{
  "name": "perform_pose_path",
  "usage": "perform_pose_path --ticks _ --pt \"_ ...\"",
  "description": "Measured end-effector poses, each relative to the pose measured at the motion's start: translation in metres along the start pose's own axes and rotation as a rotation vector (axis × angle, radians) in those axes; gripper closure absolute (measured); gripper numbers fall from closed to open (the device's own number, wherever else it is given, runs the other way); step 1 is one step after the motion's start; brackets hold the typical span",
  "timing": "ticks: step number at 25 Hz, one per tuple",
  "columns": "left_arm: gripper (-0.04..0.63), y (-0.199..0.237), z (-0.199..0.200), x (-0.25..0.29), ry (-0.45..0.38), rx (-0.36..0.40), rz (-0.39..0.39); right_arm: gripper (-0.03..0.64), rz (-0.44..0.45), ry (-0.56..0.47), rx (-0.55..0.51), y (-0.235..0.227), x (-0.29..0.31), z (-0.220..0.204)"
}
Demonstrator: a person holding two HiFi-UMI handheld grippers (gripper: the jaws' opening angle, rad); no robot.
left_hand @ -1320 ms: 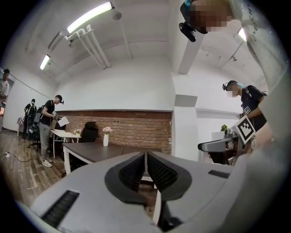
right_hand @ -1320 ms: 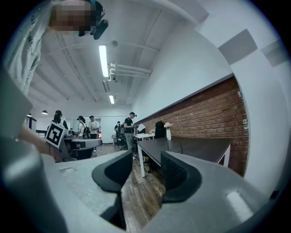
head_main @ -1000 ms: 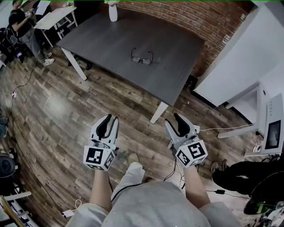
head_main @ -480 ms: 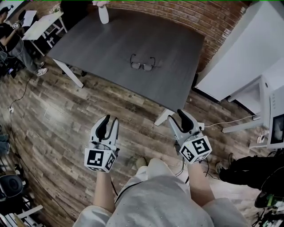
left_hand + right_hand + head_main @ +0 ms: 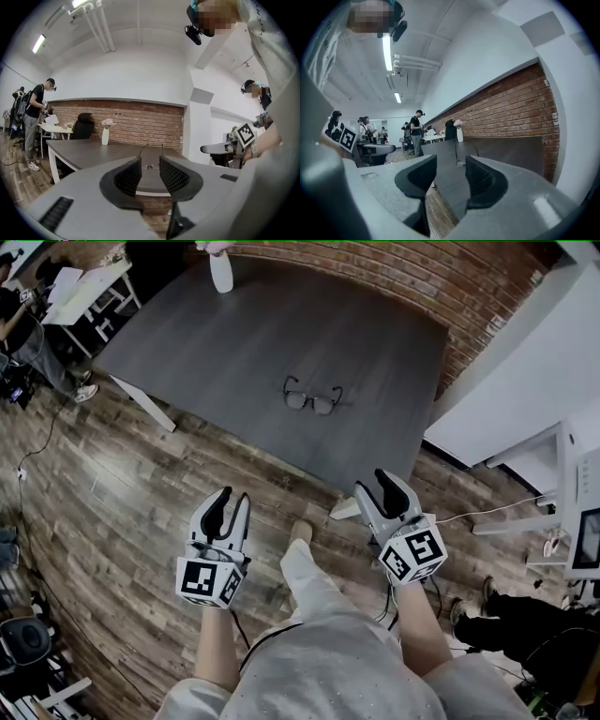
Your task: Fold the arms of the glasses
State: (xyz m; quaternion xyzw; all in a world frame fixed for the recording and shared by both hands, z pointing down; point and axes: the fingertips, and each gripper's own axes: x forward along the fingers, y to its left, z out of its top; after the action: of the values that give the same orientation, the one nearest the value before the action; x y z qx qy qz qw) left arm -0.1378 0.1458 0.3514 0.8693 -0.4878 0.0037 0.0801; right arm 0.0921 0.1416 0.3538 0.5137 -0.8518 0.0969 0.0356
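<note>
The black-framed glasses (image 5: 314, 397) lie on the dark grey table (image 5: 216, 334) with both arms unfolded and pointing away from me. They show small between the jaws in the left gripper view (image 5: 151, 166) and in the right gripper view (image 5: 461, 162). My left gripper (image 5: 228, 500) is held over the wooden floor, short of the table's near edge. It is open, its jaws have just been opening, and nothing is between them. My right gripper (image 5: 380, 484) hangs by the table's near corner, open and holding nothing.
A white vase (image 5: 221, 276) with flowers stands at the table's far edge, against a brick wall (image 5: 394, 277). A white table leg (image 5: 345, 509) is just below the right gripper. A white desk (image 5: 84, 292) and people are at the far left, and white furniture (image 5: 562, 484) is at the right.
I have stepped forward, so both grippers are closer to the table and the glasses look nearer. Both grippers hold nothing, as before.
</note>
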Motion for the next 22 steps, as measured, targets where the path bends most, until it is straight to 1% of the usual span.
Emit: perform_pose_path --ticks 6,13,16,22 --pt "0.479 0.032 0.002 0.071 0.025 0.001 -0.050 0.436 -0.007 0.028 0.008 -0.027 0.063 0.001" --pt "0.479 0.052 0.002 0.150 0.058 -0.009 -0.106 0.436 -0.016 0.075 0.024 -0.064 0.124 -0.005" --pt "0.479 0.059 -0.006 0.175 0.076 0.011 -0.131 0.436 -0.022 0.096 0.026 -0.078 0.145 -0.010" --pt "0.479 0.073 -0.008 0.218 0.103 0.003 -0.154 0.436 -0.033 0.123 0.037 -0.104 0.178 -0.017"
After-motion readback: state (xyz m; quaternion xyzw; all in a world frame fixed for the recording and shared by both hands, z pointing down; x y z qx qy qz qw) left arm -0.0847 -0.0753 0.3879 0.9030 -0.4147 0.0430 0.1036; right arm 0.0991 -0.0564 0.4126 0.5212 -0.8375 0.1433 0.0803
